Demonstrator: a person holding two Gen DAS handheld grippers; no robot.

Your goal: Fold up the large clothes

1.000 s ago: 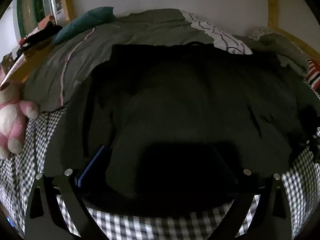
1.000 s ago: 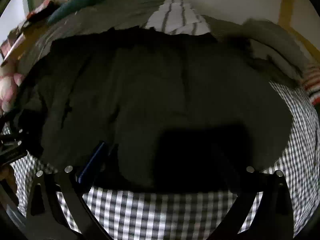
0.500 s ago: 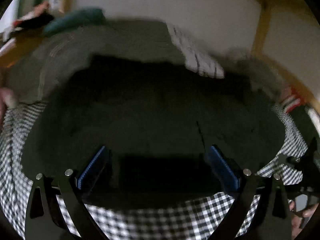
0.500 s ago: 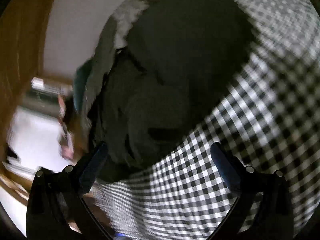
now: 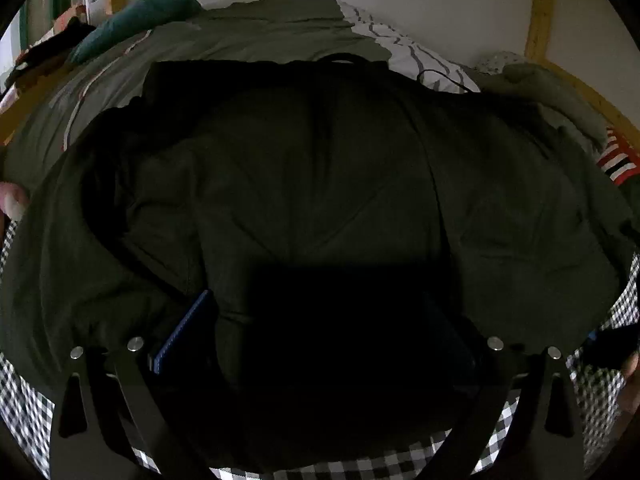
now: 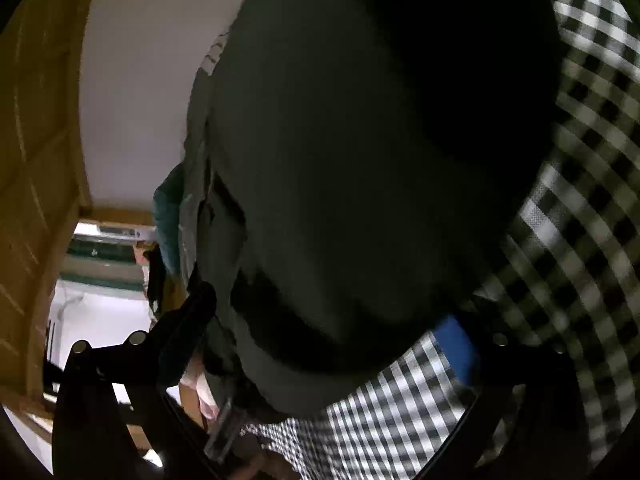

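Note:
A large dark green jacket (image 5: pixel 320 184) lies spread over the checkered bedsheet (image 5: pixel 400 462). My left gripper (image 5: pixel 320 332) hovers over the jacket's near hem with its jaws wide apart; the left blue pad (image 5: pixel 182 330) shows, and the right finger is lost in shadow. In the right wrist view the camera is rolled sideways. The jacket (image 6: pixel 360 160) fills that view, and my right gripper (image 6: pixel 332 320) is open, straddling the jacket's edge, with the blue pad (image 6: pixel 456 344) on the checkered sheet (image 6: pixel 580 220). Nothing is gripped.
A grey duvet (image 5: pixel 224 40), a teal pillow (image 5: pixel 136 20) and a striped pillow (image 5: pixel 420 60) lie behind the jacket. A wooden bed frame (image 5: pixel 540 12) and white wall stand at the back. A striped red cloth (image 5: pixel 616 160) lies at the right.
The left gripper moved back and lower over the near hem. The right gripper rolled sideways and moved closer to the jacket's edge; both stay open.

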